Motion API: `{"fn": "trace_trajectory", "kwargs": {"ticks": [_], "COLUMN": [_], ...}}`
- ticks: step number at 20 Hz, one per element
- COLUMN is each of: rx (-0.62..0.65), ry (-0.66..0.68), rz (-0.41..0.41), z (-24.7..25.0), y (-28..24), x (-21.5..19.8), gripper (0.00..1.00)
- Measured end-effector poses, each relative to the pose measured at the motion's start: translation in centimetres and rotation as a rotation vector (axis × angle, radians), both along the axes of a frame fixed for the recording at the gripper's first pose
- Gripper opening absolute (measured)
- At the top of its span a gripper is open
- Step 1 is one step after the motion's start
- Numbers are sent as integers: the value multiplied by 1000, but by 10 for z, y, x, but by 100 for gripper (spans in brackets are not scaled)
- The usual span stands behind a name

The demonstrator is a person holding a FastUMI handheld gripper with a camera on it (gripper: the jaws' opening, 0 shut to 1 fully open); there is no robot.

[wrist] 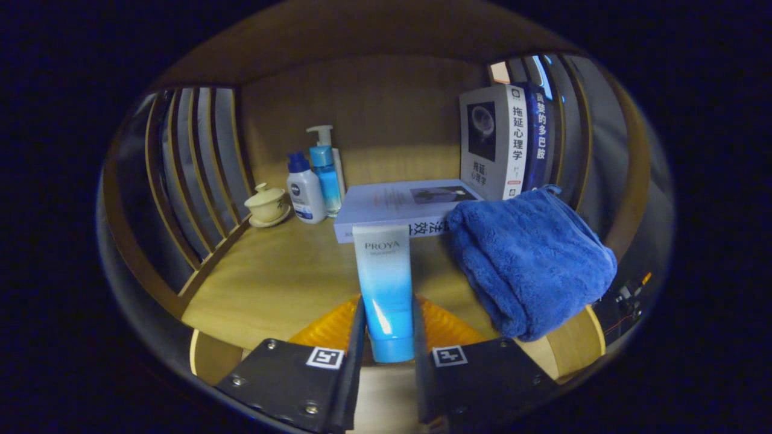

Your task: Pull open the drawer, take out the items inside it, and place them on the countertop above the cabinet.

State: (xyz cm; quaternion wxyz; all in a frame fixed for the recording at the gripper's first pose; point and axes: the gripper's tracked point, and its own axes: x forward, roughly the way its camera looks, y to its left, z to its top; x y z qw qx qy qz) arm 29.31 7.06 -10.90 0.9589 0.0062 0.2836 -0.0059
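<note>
Hand-held gripper [386, 337] clamped on tube [383, 289], upright over bench [277, 283]; towel [531, 259] just beside, likely placed already; tube release remains; drawer contents unseen, further items cannot tell.

Tongs [386, 328]: two flat angular plates, silver screws, square coded marker on each.

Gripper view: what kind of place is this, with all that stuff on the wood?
Probably a home-style wooden shelf or cabinet top. Books stand at the back, lotion bottles sit beside a lidded teacup, and a blue towel lies nearby. The gripper is shut on a tube.
</note>
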Motion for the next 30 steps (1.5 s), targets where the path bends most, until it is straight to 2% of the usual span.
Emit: {"fn": "trace_trajectory", "kwargs": {"ticks": [2,5,9,10,14,18,30], "rx": [26,51,30,24,25,29,43], "ry": [2,-12,-96,-128,-246,-310,-329], "rz": [-9,20,76,91,116,131,154], "z": [-3,-5,8,14,35,42,39], "y": [0,5,10,11,12,10,10], "x": [5,5,-6,-8,-23,-35,-45], "gripper": [39,50,79,82,82,82,82]}}
